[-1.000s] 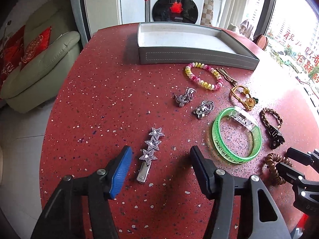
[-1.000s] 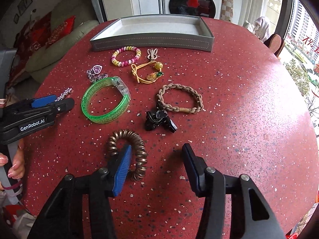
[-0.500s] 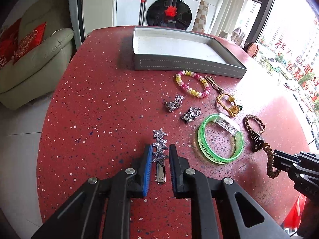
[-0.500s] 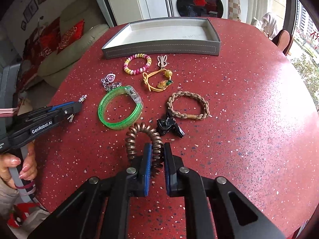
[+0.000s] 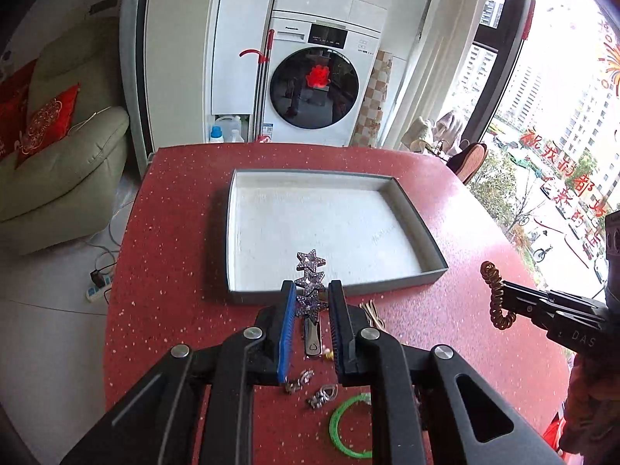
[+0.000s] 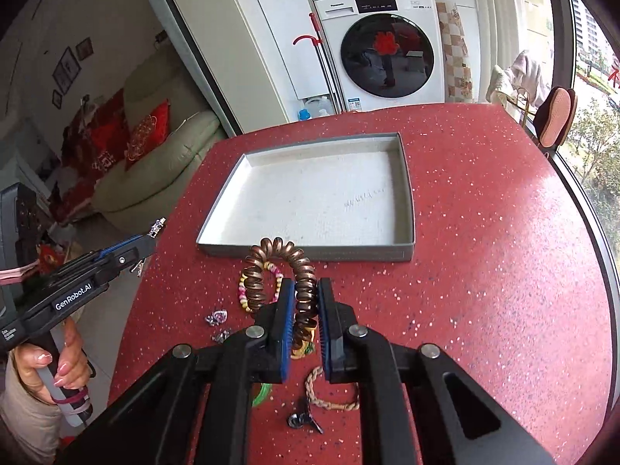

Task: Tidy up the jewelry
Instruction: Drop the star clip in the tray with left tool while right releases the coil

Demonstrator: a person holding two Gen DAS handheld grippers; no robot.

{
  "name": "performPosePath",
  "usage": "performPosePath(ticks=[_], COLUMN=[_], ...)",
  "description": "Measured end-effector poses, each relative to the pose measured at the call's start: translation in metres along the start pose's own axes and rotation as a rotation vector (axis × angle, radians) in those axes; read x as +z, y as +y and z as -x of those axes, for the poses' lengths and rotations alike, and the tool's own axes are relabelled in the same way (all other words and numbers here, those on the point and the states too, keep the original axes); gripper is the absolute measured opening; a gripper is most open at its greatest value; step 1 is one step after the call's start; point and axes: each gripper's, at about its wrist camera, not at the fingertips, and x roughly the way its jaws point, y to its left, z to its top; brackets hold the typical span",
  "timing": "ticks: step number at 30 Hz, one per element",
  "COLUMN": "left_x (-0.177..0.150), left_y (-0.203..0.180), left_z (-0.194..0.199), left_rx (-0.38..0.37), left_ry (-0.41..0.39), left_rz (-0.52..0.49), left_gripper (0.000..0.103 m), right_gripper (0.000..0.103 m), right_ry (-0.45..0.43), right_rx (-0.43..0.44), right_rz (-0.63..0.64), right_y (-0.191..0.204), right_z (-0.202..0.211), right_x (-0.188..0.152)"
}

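My left gripper (image 5: 310,290) is shut on a silver star hair clip (image 5: 309,277) and holds it in the air just short of the near wall of the grey tray (image 5: 418,232). My right gripper (image 6: 306,286) is shut on a bronze spiral hair tie (image 6: 283,263), lifted above the red table before the tray (image 6: 407,193). The tray has a white lining and nothing in it. Each gripper shows in the other's view, the right one (image 5: 503,290) with the coil, the left one (image 6: 149,238) with the clip.
Below on the red table (image 6: 484,271) lie a green bangle (image 5: 341,426), silver brooches (image 5: 321,393), a beaded bracelet (image 6: 248,290), a braided bracelet (image 6: 317,387) and a black clip (image 6: 304,420). A washing machine and sofa stand beyond the table.
Both grippers went from open to shut on their items, then lifted them off the table and moved forward toward the tray.
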Motion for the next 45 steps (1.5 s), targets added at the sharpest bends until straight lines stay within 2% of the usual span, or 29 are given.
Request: performPosePath(ticks=[6, 10, 13, 19, 26, 30, 32, 33, 34, 35, 38, 41, 45], left_x=[0.064, 0.085, 0.085, 0.064, 0.046, 0.042, 0.039, 0.038, 0.038, 0.037, 0.037, 0.038, 0.041], left_y=[0.006, 0.008, 0.012, 0.011, 0.004, 0.004, 0.004, 0.004, 0.005, 0.005, 0.006, 0.004, 0.005], left_z=[-0.044, -0.085, -0.123, -0.183, -0.207, -0.216, -0.220, -0.219, -0.219, -0.218, -0.212, -0.196, -0.173], left_rx=[0.052, 0.135, 0.147, 0.182, 0.234, 0.258, 0.272, 0.278, 0.282, 0.281, 0.262, 0.247, 0.201], left_ry=[-0.017, -0.037, 0.010, 0.098, 0.131, 0.154, 0.152, 0.144, 0.146, 0.149, 0.159, 0.115, 0.082], left_rz=[0.031, 0.004, 0.006, -0.027, -0.083, -0.096, -0.105, -0.104, -0.101, -0.097, -0.079, -0.062, -0.024], left_gripper=[0.035, 0.035, 0.035, 0.035, 0.035, 0.036, 0.036, 0.036, 0.036, 0.036, 0.036, 0.036, 0.036], right_gripper=[0.013, 0.013, 0.013, 0.013, 0.013, 0.014, 0.021, 0.032, 0.048, 0.053, 0.054, 0.061, 0.082], right_ry=[0.013, 0.045, 0.075, 0.127, 0.158, 0.140, 0.137, 0.134, 0.136, 0.132, 0.117, 0.088, 0.038], right_rx=[-0.013, -0.042, -0.063, -0.122, -0.157, -0.154, -0.139, -0.130, -0.131, -0.128, -0.087, -0.040, 0.007], right_rz=[-0.052, -0.069, -0.091, -0.092, -0.068, -0.068, -0.072, -0.076, -0.078, -0.080, -0.104, -0.152, -0.181], right_y=[-0.016, -0.026, -0.035, -0.045, -0.045, -0.045, -0.045, -0.045, -0.045, -0.044, -0.045, -0.048, -0.047], right_z=[-0.044, -0.084, -0.115, -0.161, -0.179, -0.176, -0.174, -0.175, -0.174, -0.172, -0.162, -0.146, -0.120], right_x=[0.058, 0.078, 0.083, 0.077, 0.064, 0.060, 0.059, 0.061, 0.060, 0.060, 0.062, 0.064, 0.064])
